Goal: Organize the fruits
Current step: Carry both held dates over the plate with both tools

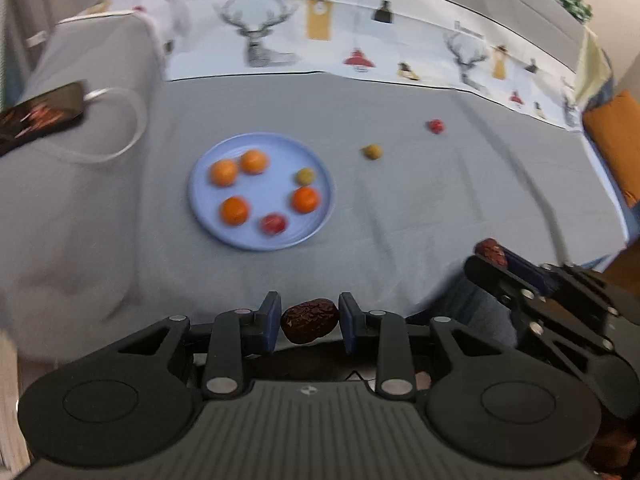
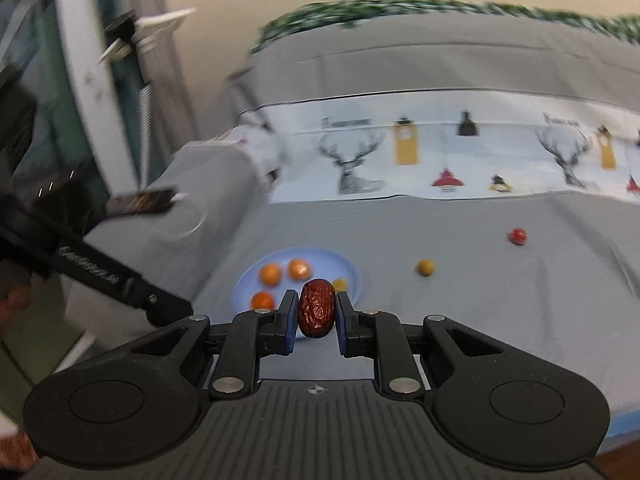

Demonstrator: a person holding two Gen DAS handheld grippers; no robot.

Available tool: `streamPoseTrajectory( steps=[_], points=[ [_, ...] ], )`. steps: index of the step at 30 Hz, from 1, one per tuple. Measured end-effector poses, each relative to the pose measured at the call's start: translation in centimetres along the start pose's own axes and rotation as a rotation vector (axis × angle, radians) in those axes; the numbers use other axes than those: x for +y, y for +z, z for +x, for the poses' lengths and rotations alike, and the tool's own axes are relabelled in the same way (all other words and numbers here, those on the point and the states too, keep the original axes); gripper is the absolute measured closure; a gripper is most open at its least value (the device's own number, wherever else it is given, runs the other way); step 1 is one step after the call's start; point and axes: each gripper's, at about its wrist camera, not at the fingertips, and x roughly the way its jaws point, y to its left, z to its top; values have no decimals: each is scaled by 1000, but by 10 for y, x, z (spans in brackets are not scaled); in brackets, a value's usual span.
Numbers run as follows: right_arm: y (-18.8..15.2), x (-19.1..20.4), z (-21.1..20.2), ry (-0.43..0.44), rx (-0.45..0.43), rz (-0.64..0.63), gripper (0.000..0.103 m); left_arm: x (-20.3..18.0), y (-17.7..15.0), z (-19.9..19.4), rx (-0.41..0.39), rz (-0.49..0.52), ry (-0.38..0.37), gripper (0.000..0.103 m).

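Note:
My left gripper [image 1: 309,322] is shut on a wrinkled dark red date [image 1: 310,320], held above the near edge of the grey cloth. My right gripper [image 2: 317,314] is shut on a second red date [image 2: 317,307]; in the left wrist view that gripper [image 1: 494,256] shows at the right with its date [image 1: 491,250]. Ahead lies a light blue plate [image 1: 316,168] with several oranges [image 1: 234,210], a red fruit [image 1: 273,224] and a greenish fruit [image 1: 306,176]. A yellow-green fruit [image 1: 372,152] and a red fruit [image 1: 436,126] lie loose on the cloth to the plate's right.
A phone [image 1: 38,116] with a white cable [image 1: 120,128] rests on a raised grey cushion at the left. A printed cloth with deer [image 1: 260,40] runs across the back. An orange cushion [image 1: 616,136] sits at the far right. The left gripper's body [image 2: 104,280] crosses the right wrist view's left side.

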Motion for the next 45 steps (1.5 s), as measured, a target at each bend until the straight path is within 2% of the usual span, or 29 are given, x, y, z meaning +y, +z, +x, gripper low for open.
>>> streamPoseTrajectory(
  steps=[4, 9, 17, 36, 45],
  points=[
    [-4, 26, -19, 2, -24, -81, 83, 6, -25, -16, -43, -25, 17, 69],
    [-6, 38, -30, -9, -35, -107, 83, 2, -48, -32, -92, -7, 25, 69],
    [-6, 53, -37, -11, -42, -155, 83, 5, -57, -42, -122, -17, 32, 69],
    [-3, 63, -10, -17, 28, -185, 83, 29, -44, -18, -74, -49, 63, 69],
    [3, 53, 22, -44, 80, -136, 83, 37, -9, 2, -71, -43, 78, 69]
  ],
)
